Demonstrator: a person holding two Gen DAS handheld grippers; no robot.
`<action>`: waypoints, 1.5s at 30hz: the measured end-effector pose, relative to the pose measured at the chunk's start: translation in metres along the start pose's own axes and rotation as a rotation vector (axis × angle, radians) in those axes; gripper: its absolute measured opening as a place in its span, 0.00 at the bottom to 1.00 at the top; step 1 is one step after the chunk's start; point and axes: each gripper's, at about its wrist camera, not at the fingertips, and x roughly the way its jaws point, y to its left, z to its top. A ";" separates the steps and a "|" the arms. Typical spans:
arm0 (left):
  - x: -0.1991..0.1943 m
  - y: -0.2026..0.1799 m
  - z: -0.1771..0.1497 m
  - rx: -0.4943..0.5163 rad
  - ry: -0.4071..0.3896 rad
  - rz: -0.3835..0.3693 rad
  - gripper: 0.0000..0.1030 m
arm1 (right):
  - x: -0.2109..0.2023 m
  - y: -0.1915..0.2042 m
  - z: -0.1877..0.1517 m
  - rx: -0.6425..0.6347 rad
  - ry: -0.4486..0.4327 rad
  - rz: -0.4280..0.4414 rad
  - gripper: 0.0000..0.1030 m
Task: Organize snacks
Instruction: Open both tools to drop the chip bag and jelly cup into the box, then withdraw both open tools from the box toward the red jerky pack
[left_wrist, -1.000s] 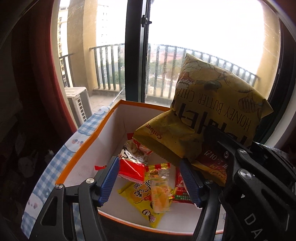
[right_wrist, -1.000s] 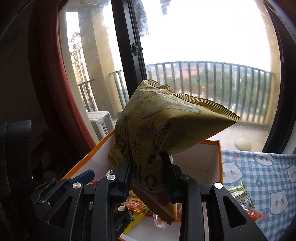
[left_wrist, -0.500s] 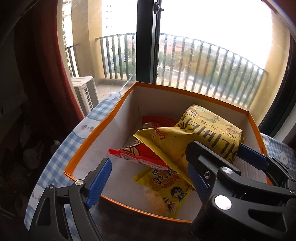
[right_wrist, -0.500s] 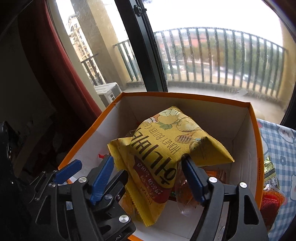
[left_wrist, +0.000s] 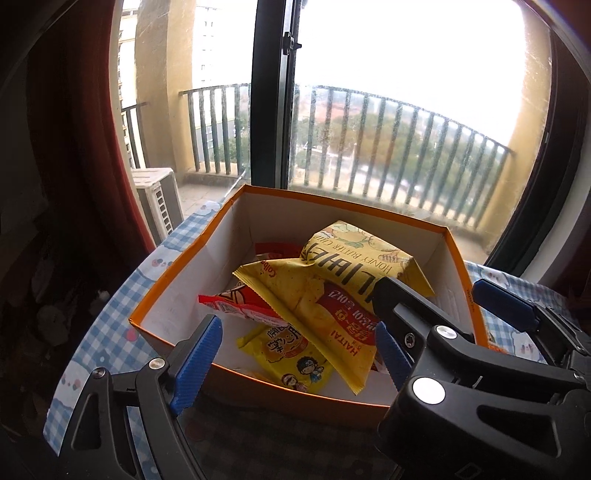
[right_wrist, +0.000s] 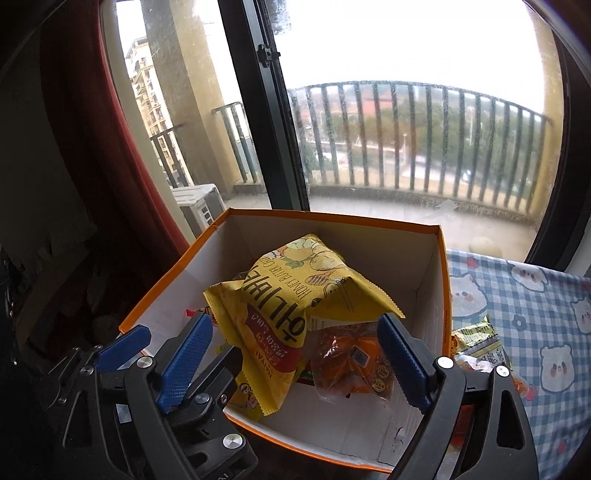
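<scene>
A yellow Honey Butter Chip bag (left_wrist: 343, 291) lies in the orange-rimmed box (left_wrist: 343, 214), on top of a red packet (left_wrist: 236, 306) and a small yellow packet (left_wrist: 288, 354). In the right wrist view the bag (right_wrist: 291, 295) leans over an orange wrapped snack (right_wrist: 351, 358) inside the box (right_wrist: 332, 218). My left gripper (left_wrist: 299, 354) is open and empty above the box's near edge. My right gripper (right_wrist: 295, 354) is open and empty, held just in front of the bag.
The box stands on a blue checked cloth with bear prints (right_wrist: 532, 302). A green-yellow packet (right_wrist: 476, 339) and an orange one (right_wrist: 521, 387) lie on the cloth right of the box. A window with a dark frame (left_wrist: 269, 92) and a red curtain (left_wrist: 122, 147) stand behind.
My right gripper opened and let the chip bag drop into the box, where it now lies on the other snacks. Both grippers have drawn back a little from the box.
</scene>
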 end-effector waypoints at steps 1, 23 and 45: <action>-0.004 -0.003 -0.001 0.003 -0.005 -0.006 0.84 | -0.005 -0.001 -0.001 -0.002 -0.008 -0.004 0.90; -0.087 -0.087 -0.038 0.087 -0.114 -0.109 0.84 | -0.121 -0.051 -0.031 -0.040 -0.135 -0.048 0.96; -0.060 -0.169 -0.102 0.157 -0.072 -0.192 0.83 | -0.142 -0.138 -0.103 0.019 -0.163 -0.178 0.96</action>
